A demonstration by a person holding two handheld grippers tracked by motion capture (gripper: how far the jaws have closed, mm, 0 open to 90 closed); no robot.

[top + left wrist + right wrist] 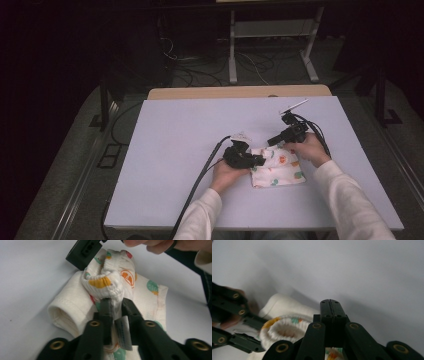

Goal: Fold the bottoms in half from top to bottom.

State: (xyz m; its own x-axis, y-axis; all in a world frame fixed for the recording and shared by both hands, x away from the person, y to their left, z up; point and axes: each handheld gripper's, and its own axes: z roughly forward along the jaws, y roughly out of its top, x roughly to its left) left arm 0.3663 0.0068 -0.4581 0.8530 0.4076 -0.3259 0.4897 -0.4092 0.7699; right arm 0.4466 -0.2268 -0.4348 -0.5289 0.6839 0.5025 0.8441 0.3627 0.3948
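A small white garment (277, 167) with orange and green prints lies folded on the white table (190, 130). My left gripper (260, 161) reaches in from the garment's left edge. In the left gripper view its jaws (116, 301) pinch the ribbed, gathered cuff (105, 282), with a white label between the jaw arms. My right gripper (272, 141) hovers over the garment's far edge, and its dark jaw tip (83, 252) is just beyond the cuff. Its jaws (329, 302) are pressed flush together with nothing between the tips. The cuff opening (284, 330) sits just left of them.
A wooden table edge (240, 92) lies behind the white top. A metal stand (232, 50) and loose cables are on the floor beyond. The left gripper's black cable (200, 180) runs toward the front edge. Bare tabletop spreads to the left.
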